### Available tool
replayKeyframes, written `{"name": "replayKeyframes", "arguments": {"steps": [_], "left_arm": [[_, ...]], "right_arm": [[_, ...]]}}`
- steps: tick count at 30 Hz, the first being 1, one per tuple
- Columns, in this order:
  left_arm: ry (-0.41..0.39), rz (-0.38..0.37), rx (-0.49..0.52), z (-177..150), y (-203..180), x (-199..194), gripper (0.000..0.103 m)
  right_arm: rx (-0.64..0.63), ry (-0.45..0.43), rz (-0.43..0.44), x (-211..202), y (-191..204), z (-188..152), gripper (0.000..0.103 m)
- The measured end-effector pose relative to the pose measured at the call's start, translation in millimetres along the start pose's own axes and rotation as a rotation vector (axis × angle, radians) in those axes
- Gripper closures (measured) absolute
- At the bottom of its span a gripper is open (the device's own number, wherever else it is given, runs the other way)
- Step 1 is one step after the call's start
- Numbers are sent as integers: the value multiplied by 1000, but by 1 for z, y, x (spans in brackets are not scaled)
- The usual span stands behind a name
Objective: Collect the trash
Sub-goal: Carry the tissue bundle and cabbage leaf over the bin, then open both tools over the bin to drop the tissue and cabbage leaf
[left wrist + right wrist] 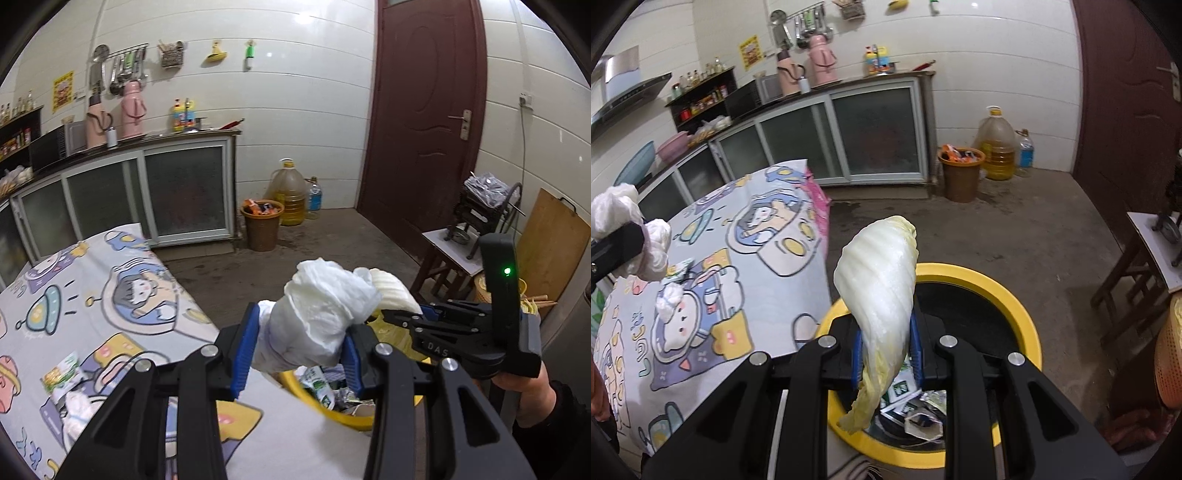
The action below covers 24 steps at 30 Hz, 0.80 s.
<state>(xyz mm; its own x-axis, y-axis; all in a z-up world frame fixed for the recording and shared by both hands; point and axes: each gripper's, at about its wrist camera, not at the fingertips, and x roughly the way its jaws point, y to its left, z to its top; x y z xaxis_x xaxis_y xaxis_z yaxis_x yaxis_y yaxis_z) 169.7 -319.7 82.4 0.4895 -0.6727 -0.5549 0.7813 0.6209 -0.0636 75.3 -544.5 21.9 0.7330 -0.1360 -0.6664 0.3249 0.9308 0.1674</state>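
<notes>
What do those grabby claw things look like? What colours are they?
Both are black plastic claws with cut-out link arms, round silver bolts and blue ribbed pads inside the jaws. The right gripper shows a small green light and white letters "DAS". A bare hand in a dark sleeve holds it. The left gripper looks the same.

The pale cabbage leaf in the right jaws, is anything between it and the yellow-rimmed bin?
Nothing visible does: the pale cabbage leaf hangs directly over the open yellow-rimmed bin, where only wrappers lie inside.
</notes>
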Motion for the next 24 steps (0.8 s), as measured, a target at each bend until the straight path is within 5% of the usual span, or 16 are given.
{"name": "replayKeyframes", "arguments": {"steps": [11,24], "left_arm": [[38,-52,44,3,-36,42,64],[170,-117,-33,1,-42,116,60]], "right_arm": [[64,38,-35,14,-34,-16,83],[117,95,-69,27,-58,-30,80]]}}
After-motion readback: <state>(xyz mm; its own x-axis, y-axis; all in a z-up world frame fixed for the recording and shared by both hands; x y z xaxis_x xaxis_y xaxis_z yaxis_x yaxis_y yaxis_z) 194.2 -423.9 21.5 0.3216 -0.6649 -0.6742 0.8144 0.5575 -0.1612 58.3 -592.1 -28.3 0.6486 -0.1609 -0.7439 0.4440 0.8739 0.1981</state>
